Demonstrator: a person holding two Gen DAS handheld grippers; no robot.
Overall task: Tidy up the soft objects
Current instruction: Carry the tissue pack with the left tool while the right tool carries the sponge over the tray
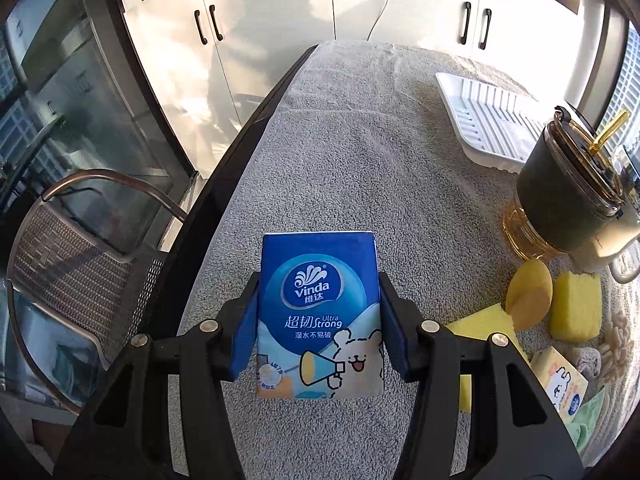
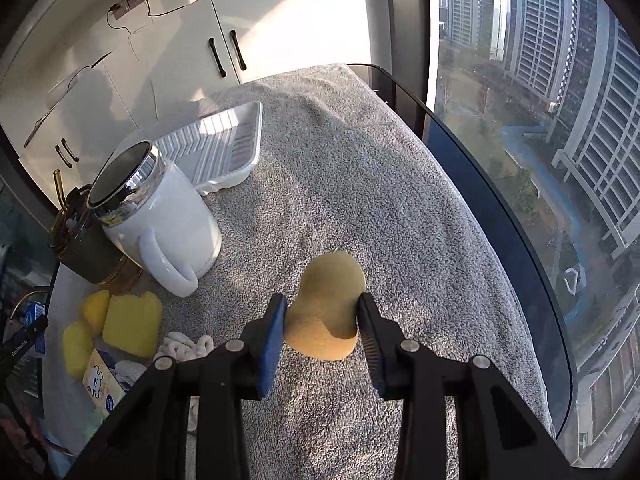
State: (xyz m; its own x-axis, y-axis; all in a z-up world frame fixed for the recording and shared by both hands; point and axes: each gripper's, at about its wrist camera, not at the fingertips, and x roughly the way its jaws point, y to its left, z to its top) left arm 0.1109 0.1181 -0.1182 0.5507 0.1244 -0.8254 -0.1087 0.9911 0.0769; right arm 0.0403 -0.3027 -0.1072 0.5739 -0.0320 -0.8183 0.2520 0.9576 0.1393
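**Gripping Two Soft Items Above a Towel-Covered Table**

Pinching a blue tissue pack [image 1: 320,316]: left gripper [image 1: 320,328], blue pads pressed flat against both long sides of the pack, jaws only as far apart as the pack is wide. Held upright over the grey towel [image 1: 360,152], printed face toward the camera.

Squeezing a tan sponge [image 2: 326,308]: right gripper [image 2: 322,332], fingers dented into the sponge's narrowed waist, rounded end projecting beyond the fingertips. Held over bare towel, near the table's glass edge.

Seen from the left wrist only: metal mesh chair [image 1: 76,256] beside the table; dark-sleeved tumbler [image 1: 564,196] in full, with yellow straw; round yellow sponge [image 1: 528,300] leaning between two yellow sponge blocks [image 1: 576,304].

Seen from the right wrist only: white jug [image 2: 160,220] in full, with chrome rim, standing just beside the tumbler; window with tall buildings [image 2: 540,28] outside.

Common to both views: white ribbed tray [image 2: 224,148] at the far end of the towel, empty; yellow tissue pack [image 1: 560,380] and a cream knitted item [image 2: 186,346] among the sponges.
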